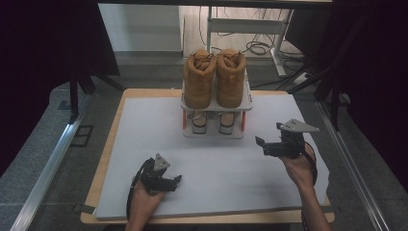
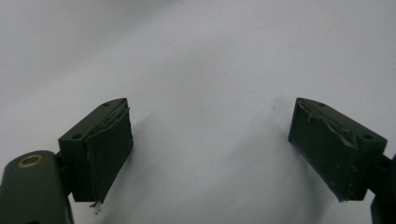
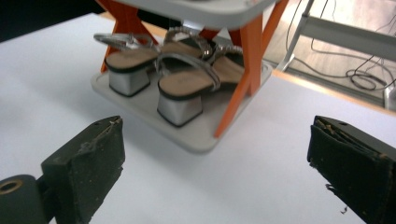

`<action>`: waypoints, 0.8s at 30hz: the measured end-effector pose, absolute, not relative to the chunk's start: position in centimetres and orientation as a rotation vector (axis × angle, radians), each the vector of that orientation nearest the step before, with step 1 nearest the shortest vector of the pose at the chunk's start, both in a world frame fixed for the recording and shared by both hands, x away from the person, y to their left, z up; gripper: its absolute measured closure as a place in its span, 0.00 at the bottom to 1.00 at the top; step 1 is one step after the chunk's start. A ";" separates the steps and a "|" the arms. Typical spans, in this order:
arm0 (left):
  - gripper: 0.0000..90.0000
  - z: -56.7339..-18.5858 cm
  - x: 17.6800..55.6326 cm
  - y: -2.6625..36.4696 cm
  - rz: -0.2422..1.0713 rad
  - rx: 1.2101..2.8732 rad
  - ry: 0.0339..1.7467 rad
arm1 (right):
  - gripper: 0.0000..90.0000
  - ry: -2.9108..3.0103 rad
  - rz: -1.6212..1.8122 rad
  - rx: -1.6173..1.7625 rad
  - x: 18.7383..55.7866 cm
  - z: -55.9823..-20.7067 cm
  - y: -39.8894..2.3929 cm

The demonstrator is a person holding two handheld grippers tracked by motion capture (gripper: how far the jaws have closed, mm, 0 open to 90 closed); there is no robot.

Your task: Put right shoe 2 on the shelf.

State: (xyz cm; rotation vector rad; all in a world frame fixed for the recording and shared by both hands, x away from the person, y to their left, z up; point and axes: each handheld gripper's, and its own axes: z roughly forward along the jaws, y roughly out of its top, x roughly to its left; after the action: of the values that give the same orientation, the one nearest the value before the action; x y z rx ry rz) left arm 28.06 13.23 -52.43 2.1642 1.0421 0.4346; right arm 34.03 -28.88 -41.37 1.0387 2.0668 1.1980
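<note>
A small two-tier shoe rack point(image 1: 245, 103) with orange legs stands at the back middle of the table. A pair of tan boots point(image 1: 215, 77) sits on its top shelf. On the lower tray point(image 3: 201, 135) rests a pair of silver heeled sandals point(image 3: 180, 79). My right gripper point(image 1: 269, 137) hovers to the rack's front right, open and empty, pointing toward the sandals point(image 1: 211, 122). In the right gripper view its jaws point(image 3: 215, 158) stand wide apart. My left gripper point(image 1: 171, 183) lies low over the white sheet near the front, open with nothing between its jaws point(image 2: 210, 140).
A white sheet point(image 1: 216, 163) covers most of the wooden table point(image 1: 103, 163). Beyond the table's far edge are a metal frame and cables on the floor point(image 1: 260, 45). Dark curtains hang on both sides.
</note>
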 end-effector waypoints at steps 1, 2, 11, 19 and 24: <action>0.15 -52.4 28.1 13.2 0.433 2.164 1.041 | 0.03 2.065 1.195 1.045 33.9 -41.5 -29.1; 0.15 -52.4 28.1 13.3 0.435 2.169 1.037 | 0.03 2.065 1.196 1.049 33.7 -41.7 -29.3; 0.15 -52.4 28.1 13.2 0.434 2.163 1.044 | 0.03 2.086 1.171 1.107 32.3 -43.5 -31.1; 0.15 -52.4 28.0 13.2 0.438 2.168 1.039 | 0.03 2.117 1.136 1.148 31.3 -45.7 -31.9; 0.15 -52.4 28.0 13.2 0.439 2.168 1.038 | 0.03 2.136 1.107 1.174 30.8 -47.2 -32.3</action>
State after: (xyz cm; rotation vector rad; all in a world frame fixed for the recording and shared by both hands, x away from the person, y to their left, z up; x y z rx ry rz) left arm 28.04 13.22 -52.42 2.1679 1.0382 0.4387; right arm 30.76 -32.27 -47.21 1.1737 2.1365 1.1068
